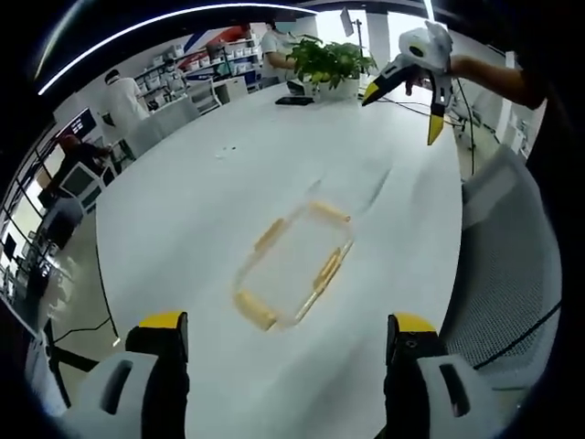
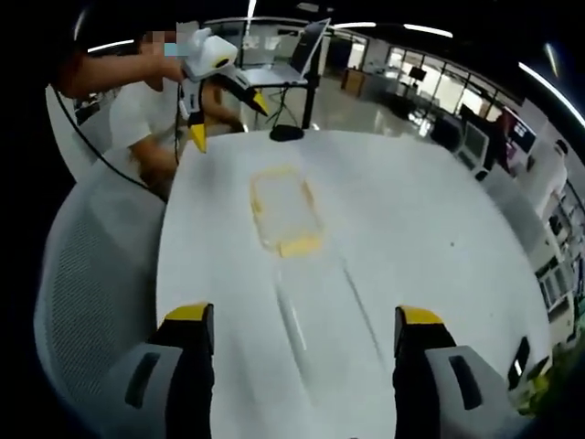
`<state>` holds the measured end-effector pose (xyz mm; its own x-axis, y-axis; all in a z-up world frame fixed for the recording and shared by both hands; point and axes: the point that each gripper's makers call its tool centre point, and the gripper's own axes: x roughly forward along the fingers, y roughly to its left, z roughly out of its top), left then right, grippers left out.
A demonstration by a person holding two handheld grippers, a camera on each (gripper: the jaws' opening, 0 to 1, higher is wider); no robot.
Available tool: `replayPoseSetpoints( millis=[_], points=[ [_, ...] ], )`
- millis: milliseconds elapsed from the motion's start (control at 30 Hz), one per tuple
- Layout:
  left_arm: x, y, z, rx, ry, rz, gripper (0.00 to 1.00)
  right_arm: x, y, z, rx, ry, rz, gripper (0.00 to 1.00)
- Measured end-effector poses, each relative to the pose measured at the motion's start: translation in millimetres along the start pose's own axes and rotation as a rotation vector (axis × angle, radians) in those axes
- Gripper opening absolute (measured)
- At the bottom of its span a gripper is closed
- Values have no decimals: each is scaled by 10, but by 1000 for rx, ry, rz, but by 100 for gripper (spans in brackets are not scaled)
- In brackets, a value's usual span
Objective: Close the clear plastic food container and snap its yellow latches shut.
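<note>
Landmark: clear plastic food container [image 1: 294, 265], on the white table [image 1: 210, 183].
Latches: yellow latches [image 1: 327, 270] along its sides.
Left gripper [image 1: 288, 340]: just short of the container, jaws wide apart, nothing between them.
Right gripper [image 1: 408, 87]: in the air well beyond the container, yellow-tipped jaws spread.
Potted plant [image 1: 331, 62]: at the table's far edge, beyond the container.
Mesh chair [image 1: 507, 274]: beside the table, right of the container.

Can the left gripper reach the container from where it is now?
Probably yes. The left gripper is open and faces the container across bare table, with nothing between; the right gripper hangs well beyond.
</note>
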<state>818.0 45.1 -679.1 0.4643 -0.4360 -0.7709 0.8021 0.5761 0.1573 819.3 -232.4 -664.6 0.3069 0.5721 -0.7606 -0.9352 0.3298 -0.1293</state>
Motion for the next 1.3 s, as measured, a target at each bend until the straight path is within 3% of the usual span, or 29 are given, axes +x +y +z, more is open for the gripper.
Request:
replayPoseSetpoints(
  millis=[533, 1300],
  points=[
    [209, 206, -82, 69, 24, -51, 71, 278, -36, 135, -30, 25, 38, 69],
    [547, 347, -220, 161, 84, -135, 60, 787, -52, 414, -99, 42, 103, 59]
  ],
)
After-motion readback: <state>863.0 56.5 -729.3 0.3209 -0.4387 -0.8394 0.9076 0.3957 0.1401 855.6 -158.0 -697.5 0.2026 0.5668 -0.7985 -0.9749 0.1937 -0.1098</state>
